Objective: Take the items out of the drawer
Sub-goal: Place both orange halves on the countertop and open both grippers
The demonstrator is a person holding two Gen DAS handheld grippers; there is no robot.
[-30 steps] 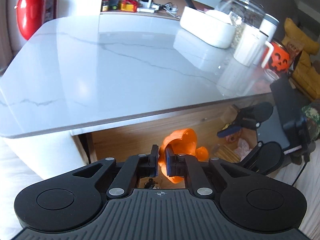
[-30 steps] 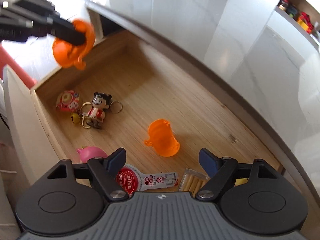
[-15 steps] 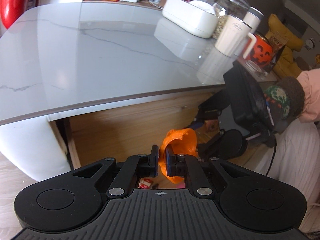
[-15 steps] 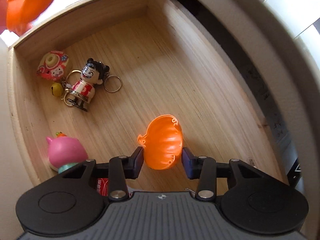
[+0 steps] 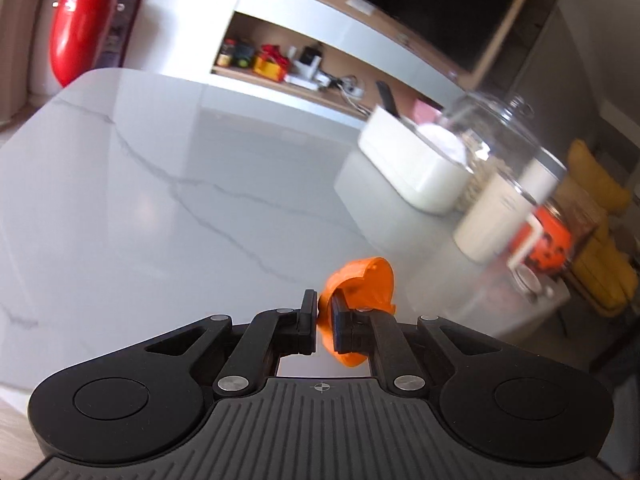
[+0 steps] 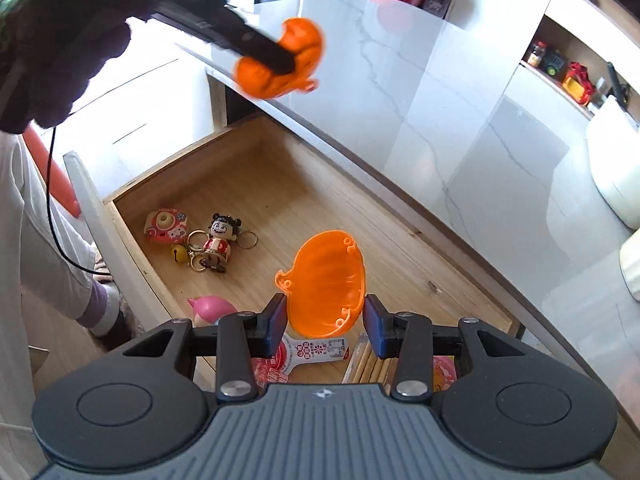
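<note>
Plainly, the left gripper (image 5: 320,320) pinches only the thin rim of an orange plastic pumpkin half-shell (image 5: 360,284) above the white marble tabletop (image 5: 160,200) — it may twist loose. Over the open wooden drawer (image 6: 280,184), the right gripper (image 6: 325,322), jaws narrow, clasps a translucent orange pumpkin half (image 6: 326,280) by its sides — it could pop out. Keychains (image 6: 214,242) lie near the drawer's front left corner, a pink toy (image 6: 210,307) at its front edge.

The white, grey-veined marble-look tabletop (image 5: 168,200) is glossy and mirror-smooth. The pale wooden drawer (image 6: 328,208) shows matt grain. The translucent orange plastic pumpkin half-shell (image 6: 326,284) shines; the black gripper bodies look matt, ribbed plastic.
</note>
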